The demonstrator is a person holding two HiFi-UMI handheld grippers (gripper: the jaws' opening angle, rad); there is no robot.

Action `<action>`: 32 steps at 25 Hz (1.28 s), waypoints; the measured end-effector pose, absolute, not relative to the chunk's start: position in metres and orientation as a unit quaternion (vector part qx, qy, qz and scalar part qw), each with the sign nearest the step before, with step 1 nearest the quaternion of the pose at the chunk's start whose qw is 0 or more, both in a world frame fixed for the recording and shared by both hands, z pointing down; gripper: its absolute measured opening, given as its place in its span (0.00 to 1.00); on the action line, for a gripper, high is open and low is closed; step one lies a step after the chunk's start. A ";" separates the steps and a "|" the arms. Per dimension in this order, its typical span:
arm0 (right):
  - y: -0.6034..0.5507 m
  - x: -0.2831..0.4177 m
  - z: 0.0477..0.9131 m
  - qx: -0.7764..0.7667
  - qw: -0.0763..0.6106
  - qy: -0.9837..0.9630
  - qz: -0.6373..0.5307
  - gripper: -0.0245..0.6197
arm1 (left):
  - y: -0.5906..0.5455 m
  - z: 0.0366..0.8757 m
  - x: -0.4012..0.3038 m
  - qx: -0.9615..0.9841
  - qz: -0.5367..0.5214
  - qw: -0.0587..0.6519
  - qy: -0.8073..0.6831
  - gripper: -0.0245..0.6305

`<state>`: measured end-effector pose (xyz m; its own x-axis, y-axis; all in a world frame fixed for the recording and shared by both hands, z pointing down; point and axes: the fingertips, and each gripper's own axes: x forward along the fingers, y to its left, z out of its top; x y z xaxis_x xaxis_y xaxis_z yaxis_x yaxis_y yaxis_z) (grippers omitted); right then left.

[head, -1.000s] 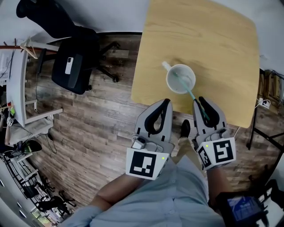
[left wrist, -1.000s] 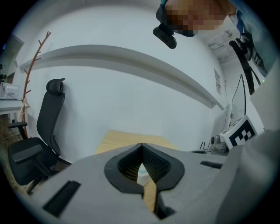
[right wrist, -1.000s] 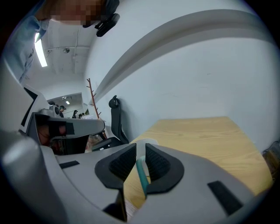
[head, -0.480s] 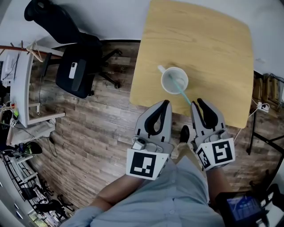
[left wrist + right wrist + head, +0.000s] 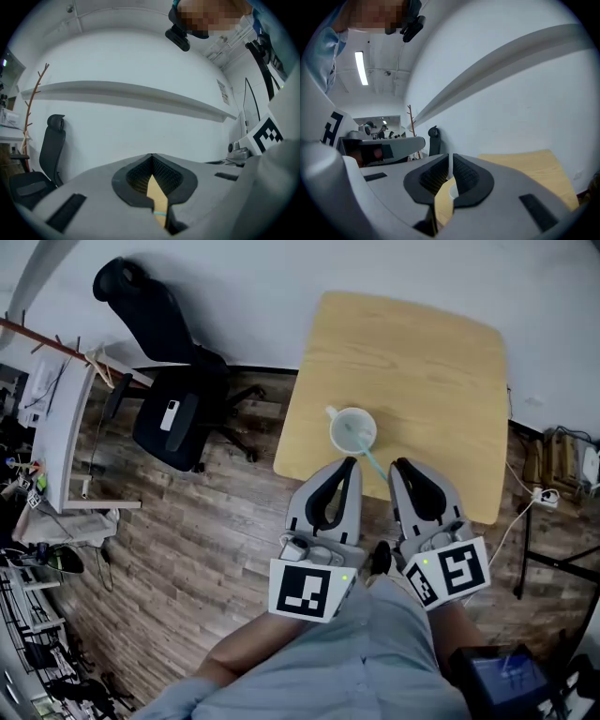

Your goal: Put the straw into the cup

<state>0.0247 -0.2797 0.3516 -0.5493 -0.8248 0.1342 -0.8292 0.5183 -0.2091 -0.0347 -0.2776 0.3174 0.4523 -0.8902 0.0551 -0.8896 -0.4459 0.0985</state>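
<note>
A white cup [image 5: 352, 430] with a handle stands near the front edge of the light wooden table [image 5: 422, 362]. A teal straw [image 5: 367, 457] stands in it, leaning out over the rim toward me; its free end hangs between my two grippers. My left gripper [image 5: 350, 463] is shut just short of the cup, empty. My right gripper [image 5: 398, 465] is beside the straw's end, holding nothing, tips together but for a thin slit. The left gripper view shows its shut tips [image 5: 151, 157], with table [image 5: 154, 187] and a sliver of straw [image 5: 159, 213] behind. The right gripper view shows its tips [image 5: 450, 157] and table [image 5: 529, 168].
A black office chair [image 5: 178, 423] stands on the wood floor [image 5: 187, 540] left of the table. A white desk [image 5: 61, 418] runs along the far left. Cables and a power strip [image 5: 553, 465] lie right of the table. A white wall is behind.
The straw's end was between the right gripper's jaws a second ago; now it is free and leans in the cup. Both grippers have drawn back from the table, toward me.
</note>
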 end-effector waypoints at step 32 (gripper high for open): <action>-0.241 0.020 0.275 0.445 -0.017 -0.895 0.029 0.04 | -0.226 0.256 -0.024 0.837 -0.050 -0.022 -0.545 0.03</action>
